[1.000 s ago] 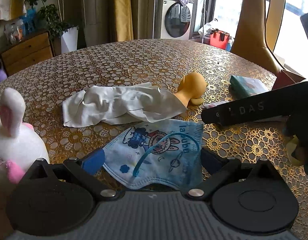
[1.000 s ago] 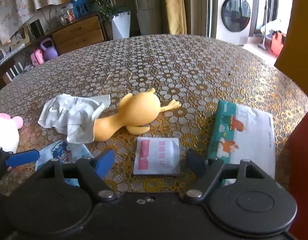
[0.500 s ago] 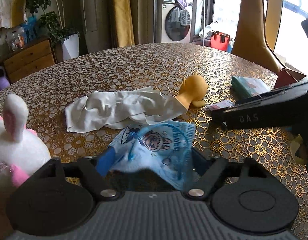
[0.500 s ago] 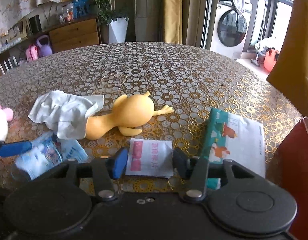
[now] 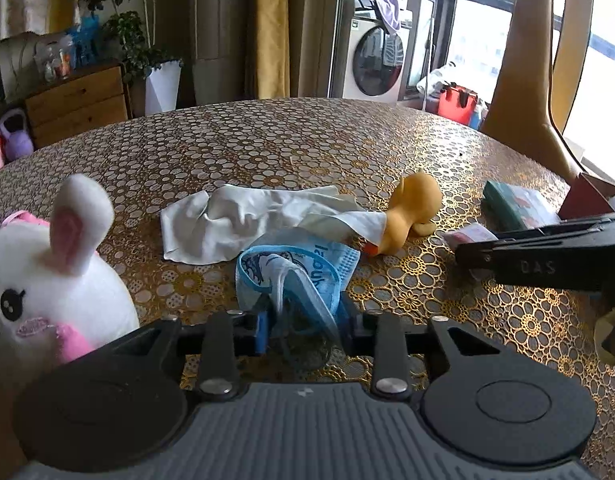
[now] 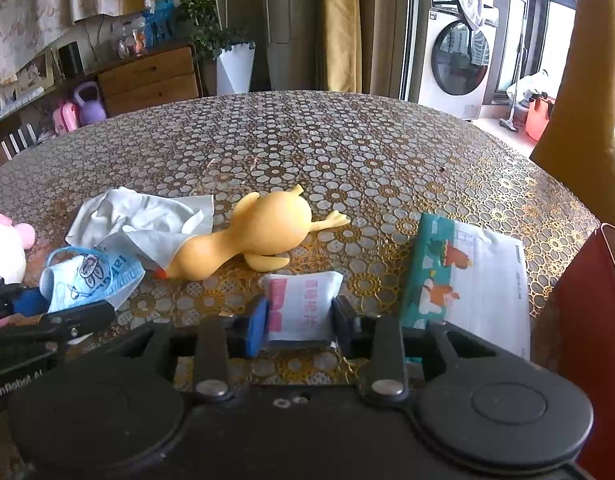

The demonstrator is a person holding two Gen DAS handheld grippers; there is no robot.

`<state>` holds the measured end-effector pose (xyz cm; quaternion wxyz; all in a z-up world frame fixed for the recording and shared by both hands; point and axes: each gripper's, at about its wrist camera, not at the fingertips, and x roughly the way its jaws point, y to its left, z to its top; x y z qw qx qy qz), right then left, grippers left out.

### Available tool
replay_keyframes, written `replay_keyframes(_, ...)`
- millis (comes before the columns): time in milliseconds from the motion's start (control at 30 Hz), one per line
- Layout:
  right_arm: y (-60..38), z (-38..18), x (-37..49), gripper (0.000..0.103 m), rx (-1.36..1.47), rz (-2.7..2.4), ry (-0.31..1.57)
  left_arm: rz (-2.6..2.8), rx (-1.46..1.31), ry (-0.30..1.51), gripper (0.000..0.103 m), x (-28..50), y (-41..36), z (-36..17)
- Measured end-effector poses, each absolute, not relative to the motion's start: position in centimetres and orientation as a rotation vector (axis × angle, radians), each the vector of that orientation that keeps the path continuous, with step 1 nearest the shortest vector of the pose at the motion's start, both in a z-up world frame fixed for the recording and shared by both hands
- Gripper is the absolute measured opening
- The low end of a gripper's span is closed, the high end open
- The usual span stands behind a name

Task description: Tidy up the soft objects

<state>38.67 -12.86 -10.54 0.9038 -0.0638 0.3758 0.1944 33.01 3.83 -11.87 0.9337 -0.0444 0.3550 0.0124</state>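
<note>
left gripper: jaws closing, blue pads squeezing the bunched near end of the face mask; mask's far end curls up above the table
right gripper: jaws closing, pads pressing both side edges of the wipe sachet, which bows up between them near the front edge
writing: "DAS" on the black body of the right gripper in the left view; "GenRobot A…" on the left gripper's body in the right view, cut off by the frame; mask print reads mirrored, roughly "lapubu", with a cartoon rabbit; sachet has pink characters, too small to read
rubber duck: yellow, lying on its side mid-table, just beyond the sachet; beak end tucked under the white cloth
white cloth: crumpled, left of the duck, just behind the mask
plush rabbit: white and pink, at the left edge, partly cut off
tissue pack: teal and white, fox print, right of the sachet; near end hidden behind the right gripper body
red box: at the right edge, cropped
background: washing machine, wooden drawers, potted plant
</note>
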Motion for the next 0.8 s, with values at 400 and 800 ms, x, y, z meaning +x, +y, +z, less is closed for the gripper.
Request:
replay_keyframes(400,-14.1,-8.8,35.9,0.032,-0.078,0.436,0.751,0.014,-0.098,0.713,0.025,31.4,3.5,-10.4)
replay_keyframes(800,-17.1,-5.1,30.4,0.032,-0.046,0.474,0.710,-0.022,-0.082,0.682,0.025,28.3,1.3,-6.7)
